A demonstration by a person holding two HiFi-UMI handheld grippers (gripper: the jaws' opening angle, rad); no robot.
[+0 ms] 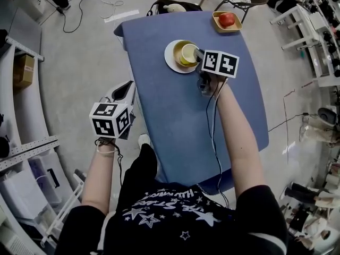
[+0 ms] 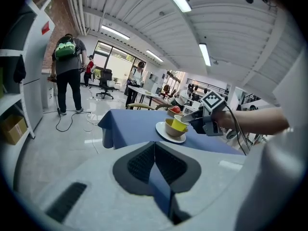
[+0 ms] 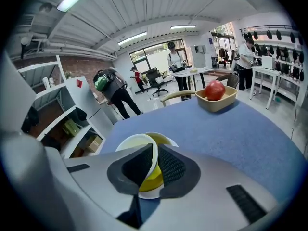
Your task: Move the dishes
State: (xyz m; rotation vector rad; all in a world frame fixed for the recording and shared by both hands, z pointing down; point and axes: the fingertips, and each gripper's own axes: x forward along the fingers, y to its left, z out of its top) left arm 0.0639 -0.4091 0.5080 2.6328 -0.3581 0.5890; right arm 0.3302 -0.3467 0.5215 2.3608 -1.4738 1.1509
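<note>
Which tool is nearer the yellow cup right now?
Right. The right tool grips the rim of the yellow cup; the left tool hangs shut off the left edge of the table, well away from it.

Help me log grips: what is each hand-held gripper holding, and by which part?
The right hand-held gripper pinches the cup by its rim; left hand-held gripper holds nothing.

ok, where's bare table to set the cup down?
Near half of the blue table, from the plate back to the person, is bare; so is the strip between plate and apple tray. Crowded only at the plate stack, where the right gripper pinches the yellow cup.
</note>
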